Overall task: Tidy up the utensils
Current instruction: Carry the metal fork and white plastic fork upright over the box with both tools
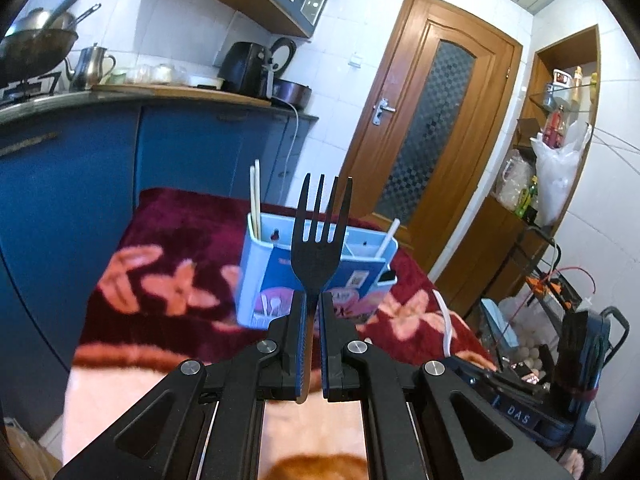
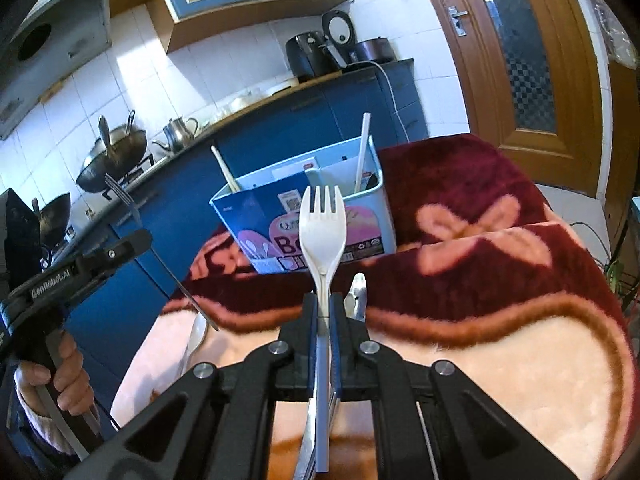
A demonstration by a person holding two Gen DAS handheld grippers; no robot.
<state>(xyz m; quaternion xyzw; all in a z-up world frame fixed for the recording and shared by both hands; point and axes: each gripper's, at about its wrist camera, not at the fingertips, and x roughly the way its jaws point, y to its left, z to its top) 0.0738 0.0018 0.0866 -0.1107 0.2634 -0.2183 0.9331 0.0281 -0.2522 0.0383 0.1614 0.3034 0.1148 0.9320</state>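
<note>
**Forks held in both grippers, ready for the caddy**

Forks are the business here: a dark metal fork stands tines-up in the left gripper, whose jaws are clamped on its neck, and a white plastic fork stands the same way in the right gripper, jaws pressed onto its handle. Both are lifted clear of the table, in front of the blue utensil caddy, which sits upright on the red floral blanket.

The caddy is divided into compartments; a pair of chopsticks stands at one end and a white stick-like handle at the other. A spoon and another metal piece, too hidden to name, lie on the blanket near the right gripper.

Judging by this, pickup is done and delivery is in hand. Next, each fork should probably be carried over the caddy's rim, tipped upright above a free compartment, lowered, then released. One gripper at a time seems wise, lest they crowd each other at the opening.
</note>
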